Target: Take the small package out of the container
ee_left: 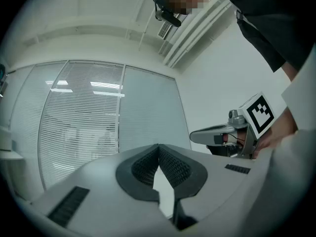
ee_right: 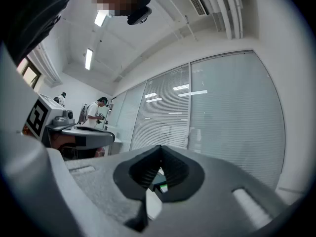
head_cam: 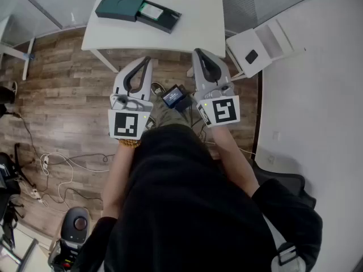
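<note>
A dark green container (head_cam: 165, 19) lies on the white table (head_cam: 193, 21), its lid (head_cam: 119, 6) resting against its left side. A pale, green-edged small package (head_cam: 151, 11) shows inside it. I hold both grippers low, in front of my waist and short of the table's near edge. The left gripper (head_cam: 147, 59) and the right gripper (head_cam: 197, 52) are both shut and empty, their tips pointing toward the table. In the left gripper view the left gripper (ee_left: 158, 147) has its pads meeting. In the right gripper view a dark box with a green spot (ee_right: 161, 185) shows below the shut right gripper (ee_right: 159, 148).
An open white case (head_cam: 264, 47) stands on the floor right of the table. Cables (head_cam: 62, 174) trail over the wooden floor at the left. A small dark device (head_cam: 174, 97) hangs at my waist. Glass walls with blinds stand ahead, and a person (ee_right: 94, 113) stands far off.
</note>
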`<state>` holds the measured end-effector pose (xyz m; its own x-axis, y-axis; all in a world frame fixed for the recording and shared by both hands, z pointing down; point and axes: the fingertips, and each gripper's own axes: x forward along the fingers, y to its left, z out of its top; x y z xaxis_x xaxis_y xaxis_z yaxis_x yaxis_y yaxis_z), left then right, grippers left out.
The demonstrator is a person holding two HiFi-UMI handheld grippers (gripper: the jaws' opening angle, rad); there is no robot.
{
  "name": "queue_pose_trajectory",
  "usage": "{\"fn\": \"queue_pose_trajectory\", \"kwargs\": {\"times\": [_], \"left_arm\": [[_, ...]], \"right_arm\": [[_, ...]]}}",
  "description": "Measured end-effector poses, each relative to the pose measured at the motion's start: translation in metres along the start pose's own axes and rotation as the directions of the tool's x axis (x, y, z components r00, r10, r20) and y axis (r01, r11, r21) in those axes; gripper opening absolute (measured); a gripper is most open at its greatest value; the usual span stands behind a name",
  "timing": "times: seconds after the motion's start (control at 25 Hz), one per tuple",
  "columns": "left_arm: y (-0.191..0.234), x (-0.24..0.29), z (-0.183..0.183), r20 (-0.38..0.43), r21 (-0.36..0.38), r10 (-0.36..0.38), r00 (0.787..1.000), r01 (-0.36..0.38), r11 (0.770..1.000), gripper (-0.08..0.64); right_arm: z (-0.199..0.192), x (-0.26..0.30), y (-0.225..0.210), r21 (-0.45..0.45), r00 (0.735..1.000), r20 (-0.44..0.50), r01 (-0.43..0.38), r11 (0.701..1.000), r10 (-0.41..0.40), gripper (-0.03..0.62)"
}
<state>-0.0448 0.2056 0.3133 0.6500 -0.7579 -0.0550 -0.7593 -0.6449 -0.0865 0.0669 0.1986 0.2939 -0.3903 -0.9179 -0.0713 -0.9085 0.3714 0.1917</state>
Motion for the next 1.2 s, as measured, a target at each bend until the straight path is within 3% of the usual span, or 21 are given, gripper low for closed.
{"fn": "queue_pose_trajectory", "kwargs": {"times": [0.44,1.2], "left_arm": [[0.015,0.021,-0.003,-0.008,-0.023,-0.006,1.000,0.005,1.000,0.006],[0.054,0.061,-0.012,-0.033,-0.030,0.020,0.999,-0.021,0.999,0.006]], "right_arm": [[-0.003,0.026,-0.008,-0.018,1.000,0.002,-0.015,1.000,0.015,-0.002],[-0.022,0.091,-0.027,0.036,0.997,-0.035,-0.069,0.997,0.071,-0.002]]}}
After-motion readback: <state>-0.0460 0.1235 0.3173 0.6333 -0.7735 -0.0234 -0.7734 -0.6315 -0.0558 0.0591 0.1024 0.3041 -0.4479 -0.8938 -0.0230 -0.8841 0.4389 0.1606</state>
